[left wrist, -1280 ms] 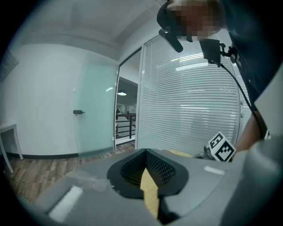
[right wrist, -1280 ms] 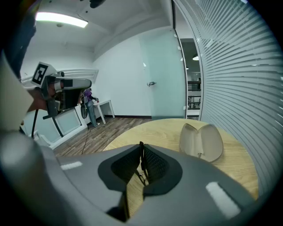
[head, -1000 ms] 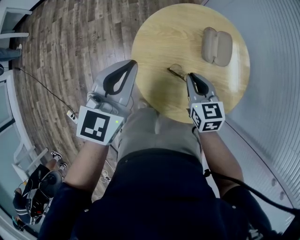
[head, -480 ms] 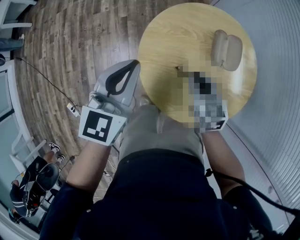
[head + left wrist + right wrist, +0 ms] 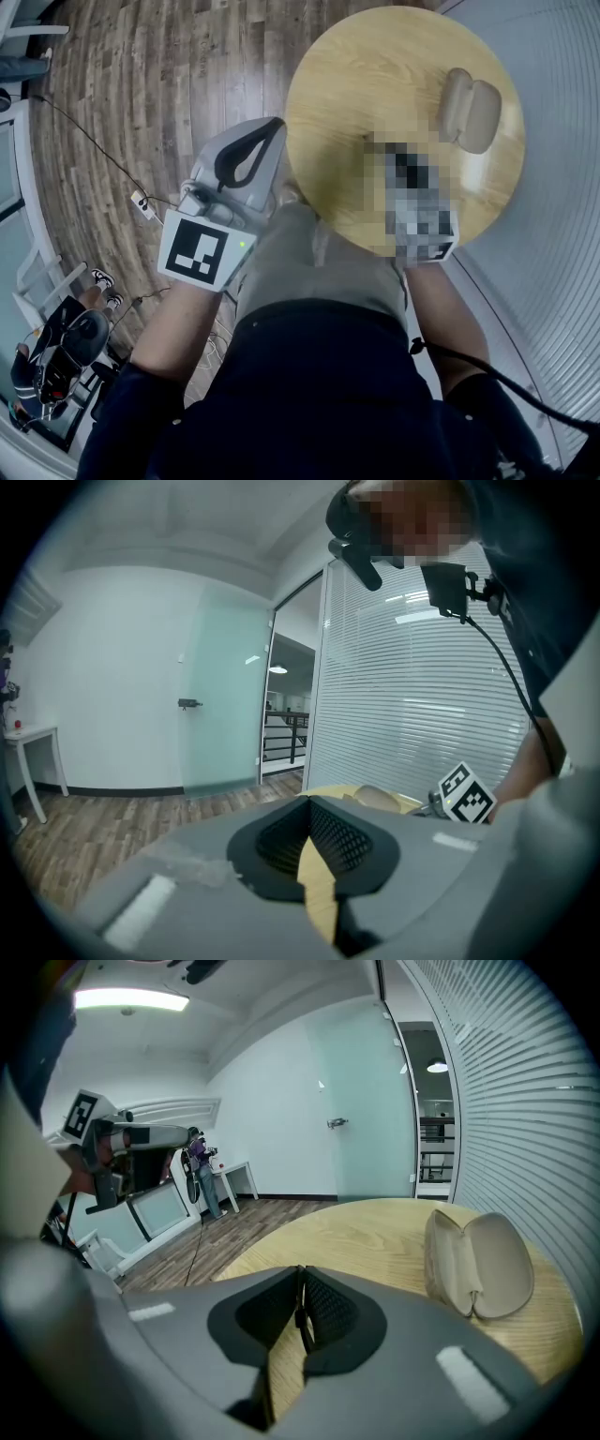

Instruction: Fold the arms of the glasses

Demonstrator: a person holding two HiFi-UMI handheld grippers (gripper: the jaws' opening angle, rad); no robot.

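Glasses point(image 5: 300, 1319) show only in right gripper view, pinched by right gripper point(image 5: 300, 1274).

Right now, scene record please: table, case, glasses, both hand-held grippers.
table: round, wooden
case: beige, open, lying on the table, apart from both grippers
glasses: only a thin dark part shows, between the right jaws; the rest is not visible
left hand-held gripper: jaws together, nothing between them, by the table's left edge
right hand-held gripper: over the table, jaws closed on the glasses part
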